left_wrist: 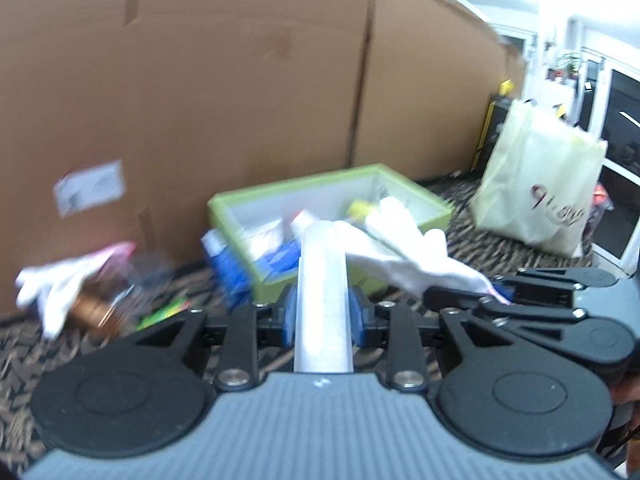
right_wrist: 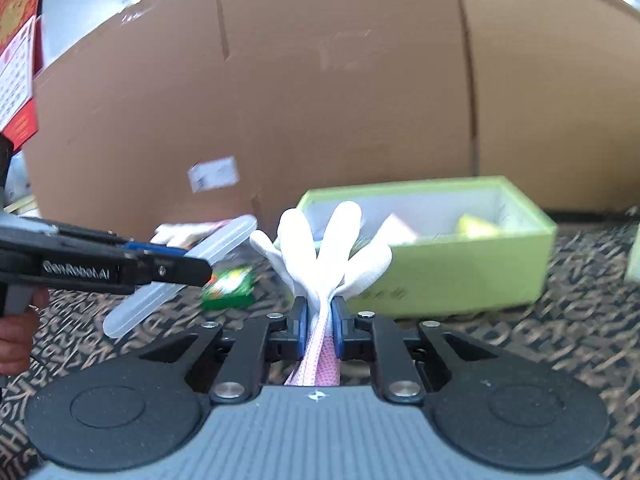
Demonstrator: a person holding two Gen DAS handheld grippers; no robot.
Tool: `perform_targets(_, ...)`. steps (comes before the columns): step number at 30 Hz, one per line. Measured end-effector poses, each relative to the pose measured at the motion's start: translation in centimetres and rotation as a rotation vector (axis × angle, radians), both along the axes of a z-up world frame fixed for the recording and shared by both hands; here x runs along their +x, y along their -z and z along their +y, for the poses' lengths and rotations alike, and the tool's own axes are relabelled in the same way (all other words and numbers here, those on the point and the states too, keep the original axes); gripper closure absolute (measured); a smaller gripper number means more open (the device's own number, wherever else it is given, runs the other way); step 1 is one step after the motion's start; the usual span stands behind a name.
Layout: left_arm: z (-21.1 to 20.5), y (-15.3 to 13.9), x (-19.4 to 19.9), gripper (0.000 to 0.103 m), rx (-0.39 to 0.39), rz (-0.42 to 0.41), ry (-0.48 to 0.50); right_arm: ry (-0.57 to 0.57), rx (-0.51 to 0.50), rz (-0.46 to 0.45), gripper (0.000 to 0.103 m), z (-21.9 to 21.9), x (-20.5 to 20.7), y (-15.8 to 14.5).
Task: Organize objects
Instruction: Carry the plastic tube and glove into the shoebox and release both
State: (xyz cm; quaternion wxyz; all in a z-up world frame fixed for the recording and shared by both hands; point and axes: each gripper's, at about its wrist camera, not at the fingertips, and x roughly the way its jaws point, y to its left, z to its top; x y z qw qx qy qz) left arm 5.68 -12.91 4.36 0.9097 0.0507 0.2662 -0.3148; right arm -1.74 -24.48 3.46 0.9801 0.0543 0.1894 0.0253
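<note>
My left gripper (left_wrist: 323,316) is shut on a long translucent white plastic case (left_wrist: 322,292) that sticks out ahead of its blue pads. In the right wrist view that left gripper (right_wrist: 196,266) comes in from the left with the case (right_wrist: 160,296) held slantwise. My right gripper (right_wrist: 320,314) is shut on a white glove (right_wrist: 328,248) at its pink cuff, with the glove's fingers fanned upward. From the left wrist, the right gripper (left_wrist: 492,294) shows side-on with the glove (left_wrist: 400,252). Both are held above the carpet, in front of an open green box (right_wrist: 460,276) (left_wrist: 276,280).
A large cardboard box (left_wrist: 240,100) walls off the back. On the patterned carpet lie a second white glove (left_wrist: 52,288), a copper-coloured object (left_wrist: 92,314) and a green packet (right_wrist: 230,284). A pale bag (left_wrist: 540,184) stands at the right. A person's hand (right_wrist: 16,344) shows at the left edge.
</note>
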Motion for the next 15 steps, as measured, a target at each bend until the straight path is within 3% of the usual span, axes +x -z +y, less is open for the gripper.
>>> perform_targets(4, -3.8, -1.6, 2.3, 0.077, -0.031, 0.017, 0.026, 0.085, -0.082, -0.038, 0.087, -2.1, 1.3, -1.6)
perform_targets(9, -8.0, -2.7, 5.6, 0.076, -0.044, 0.013, -0.013, 0.162, -0.138, -0.048, 0.087, -4.9, 4.1, -3.0)
perform_targets(15, -12.5, -1.4, 10.6, 0.077, -0.030, 0.035, -0.060, 0.211, -0.157, -0.018, 0.087, -8.1, 9.4, -2.9)
